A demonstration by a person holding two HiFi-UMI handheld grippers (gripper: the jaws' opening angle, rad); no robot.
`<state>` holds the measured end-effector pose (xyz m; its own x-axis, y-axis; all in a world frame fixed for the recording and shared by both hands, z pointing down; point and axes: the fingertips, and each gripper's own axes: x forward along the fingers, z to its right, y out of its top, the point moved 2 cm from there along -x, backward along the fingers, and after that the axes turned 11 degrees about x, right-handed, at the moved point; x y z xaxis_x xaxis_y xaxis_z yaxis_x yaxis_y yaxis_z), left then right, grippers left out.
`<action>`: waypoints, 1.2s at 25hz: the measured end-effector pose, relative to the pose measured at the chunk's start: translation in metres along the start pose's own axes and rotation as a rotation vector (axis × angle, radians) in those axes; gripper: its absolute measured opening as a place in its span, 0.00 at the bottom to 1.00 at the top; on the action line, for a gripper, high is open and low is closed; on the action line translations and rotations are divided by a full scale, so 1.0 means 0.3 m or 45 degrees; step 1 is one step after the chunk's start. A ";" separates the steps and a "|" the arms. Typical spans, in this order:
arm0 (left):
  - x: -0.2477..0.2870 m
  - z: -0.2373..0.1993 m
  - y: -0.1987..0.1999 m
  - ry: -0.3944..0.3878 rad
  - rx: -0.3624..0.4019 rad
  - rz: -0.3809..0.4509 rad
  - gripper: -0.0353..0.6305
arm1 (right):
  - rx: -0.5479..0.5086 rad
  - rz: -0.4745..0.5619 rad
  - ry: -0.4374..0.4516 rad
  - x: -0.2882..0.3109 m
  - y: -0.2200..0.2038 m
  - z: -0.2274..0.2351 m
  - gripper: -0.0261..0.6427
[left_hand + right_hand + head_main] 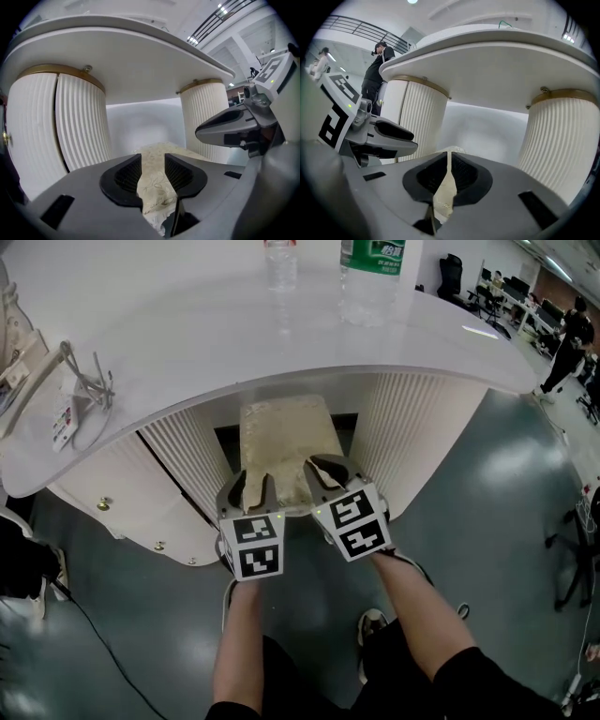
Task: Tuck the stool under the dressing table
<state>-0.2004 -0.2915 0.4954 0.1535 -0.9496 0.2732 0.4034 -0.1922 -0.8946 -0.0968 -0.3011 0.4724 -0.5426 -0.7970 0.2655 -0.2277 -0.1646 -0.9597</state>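
The stool (286, 442) sits partly under the dressing table (187, 343), between its two ribbed pedestals (417, 423), near edge towards me. My left gripper (153, 171) is clamped on that edge at left. My right gripper (449, 171) pinches it just beside, at right.

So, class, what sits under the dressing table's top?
The stool, cream-seated, reaches in between two ribbed white pedestals. From above, the tabletop covers its far end; its legs cannot be seen.
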 end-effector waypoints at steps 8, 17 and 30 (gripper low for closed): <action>-0.113 0.041 0.056 0.000 -0.058 0.111 0.14 | 0.041 0.033 0.099 -0.058 0.020 -0.114 0.06; -0.266 0.042 0.102 0.030 -0.158 0.232 0.06 | 0.088 0.145 0.078 -0.204 0.106 -0.181 0.05; -0.304 0.188 -0.032 -0.076 -0.311 0.143 0.06 | 0.186 0.219 0.037 -0.328 0.160 -0.173 0.05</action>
<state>-0.1674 -0.1891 0.4989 0.2412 -0.9534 0.1814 0.1526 -0.1473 -0.9773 -0.0963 -0.2005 0.4049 -0.5866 -0.8040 0.0974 -0.0116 -0.1119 -0.9937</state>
